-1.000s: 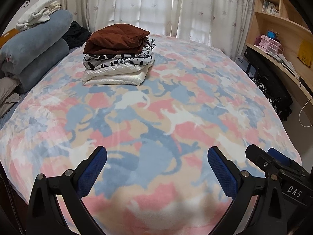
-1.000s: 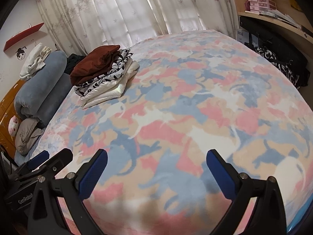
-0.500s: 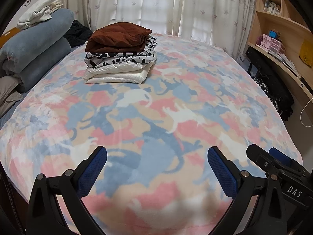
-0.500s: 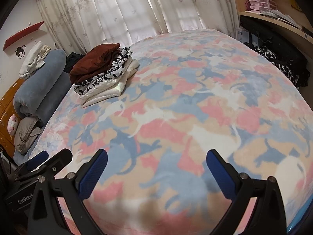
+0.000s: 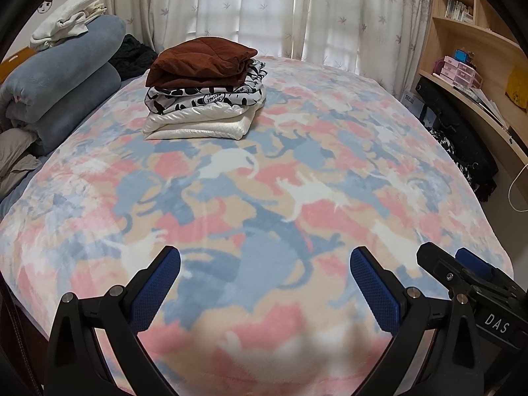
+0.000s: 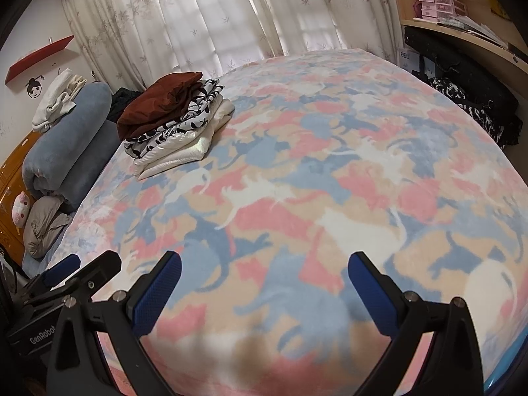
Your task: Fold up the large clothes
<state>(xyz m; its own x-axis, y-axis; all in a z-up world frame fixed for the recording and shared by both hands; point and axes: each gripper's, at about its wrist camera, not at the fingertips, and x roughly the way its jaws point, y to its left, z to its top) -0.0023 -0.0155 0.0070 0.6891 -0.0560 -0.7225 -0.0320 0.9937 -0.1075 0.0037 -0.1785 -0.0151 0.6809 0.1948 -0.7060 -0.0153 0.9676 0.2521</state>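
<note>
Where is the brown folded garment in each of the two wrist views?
Left wrist view: brown folded garment sits upper centre-left, topping the stack of folded clothes.
Right wrist view: it sits upper left, on the same stack.
Shared landmark: the rolled blue blanket, left of the stack in both views.

Folded clothes stack on bed, far-left: brown atop black-white print, white beneath.

We see the pile of folded clothes on the bed, far left; rolled bedding lies left of it.
</note>
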